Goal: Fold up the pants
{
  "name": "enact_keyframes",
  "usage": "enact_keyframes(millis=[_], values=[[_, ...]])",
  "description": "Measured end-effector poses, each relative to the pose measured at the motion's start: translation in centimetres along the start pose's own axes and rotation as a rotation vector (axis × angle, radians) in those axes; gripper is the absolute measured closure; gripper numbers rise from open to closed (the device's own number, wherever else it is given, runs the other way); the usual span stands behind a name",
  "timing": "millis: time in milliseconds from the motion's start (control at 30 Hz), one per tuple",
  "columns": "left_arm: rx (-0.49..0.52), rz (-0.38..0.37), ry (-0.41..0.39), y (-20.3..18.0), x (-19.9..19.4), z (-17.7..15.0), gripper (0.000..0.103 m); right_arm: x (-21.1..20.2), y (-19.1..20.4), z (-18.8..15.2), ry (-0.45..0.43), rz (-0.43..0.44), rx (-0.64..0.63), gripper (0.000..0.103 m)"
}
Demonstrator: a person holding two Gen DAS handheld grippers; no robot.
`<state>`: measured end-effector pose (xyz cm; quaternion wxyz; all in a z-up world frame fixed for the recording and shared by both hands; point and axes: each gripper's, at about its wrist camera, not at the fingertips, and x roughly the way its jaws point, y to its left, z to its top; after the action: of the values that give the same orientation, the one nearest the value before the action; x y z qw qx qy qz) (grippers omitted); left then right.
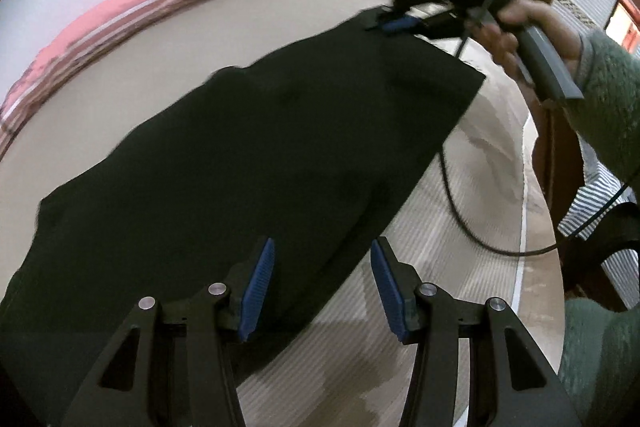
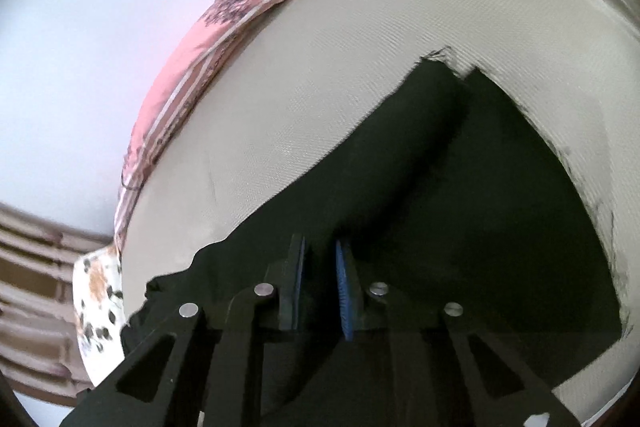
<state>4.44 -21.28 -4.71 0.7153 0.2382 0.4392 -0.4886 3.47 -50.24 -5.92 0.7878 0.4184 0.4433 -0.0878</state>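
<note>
Black pants, matte and smooth, lie as a long slanted band across the middle of a beige woven bed. The left gripper hangs released at lower centre, its ribbed blue pads apart above the cloth's edge. The right gripper, at upper right in the left view, has narrow jaws over the pants; whether they pinch the fabric I cannot tell. A pink patterned pillow curves along the upper left.

Left hand-held gripper jaws apart (nothing between), right hand-held gripper nearly closed
</note>
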Motion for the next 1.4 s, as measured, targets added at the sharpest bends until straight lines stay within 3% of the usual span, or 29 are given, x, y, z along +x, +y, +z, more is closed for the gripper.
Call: enact_keyframes(millis=[333, 500, 600, 667, 767, 1067, 1400], values=[[-0.058, 0.027, 0.027, 0.4, 3.3, 1.1, 0.052, 2.4, 4.4, 2.3, 0.043, -0.004, -0.134, 0.091], [-0.072, 0.067, 0.011, 0.9, 3.9, 1.5, 0.066, 5.5, 7.5, 3.9, 0.126, 0.087, -0.163, 0.087], [-0.101, 0.06, -0.004, 1.4, 3.8, 1.2, 0.069, 4.9, 8.4, 4.7, 0.072, 0.098, -0.212, 0.087], [-0.106, 0.059, -0.014, 1.5, 3.7, 1.0, 0.07, 3.5, 7.5, 5.0, 0.042, 0.132, -0.178, 0.087], [-0.109, 0.053, -0.023, 1.7, 3.8, 0.8, 0.07, 1.0, 4.5, 5.0, -0.012, 0.094, -0.125, 0.087], [-0.143, 0.021, -0.034, 2.5, 3.6, 0.8, 0.07, -1.2, -5.1, 2.5, 0.001, -0.011, 0.058, 0.087], [-0.143, 0.03, -0.027, 2.4, 3.7, 0.9, 0.07, 0.1, -7.2, 3.2, -0.03, 0.033, 0.123, 0.086]])
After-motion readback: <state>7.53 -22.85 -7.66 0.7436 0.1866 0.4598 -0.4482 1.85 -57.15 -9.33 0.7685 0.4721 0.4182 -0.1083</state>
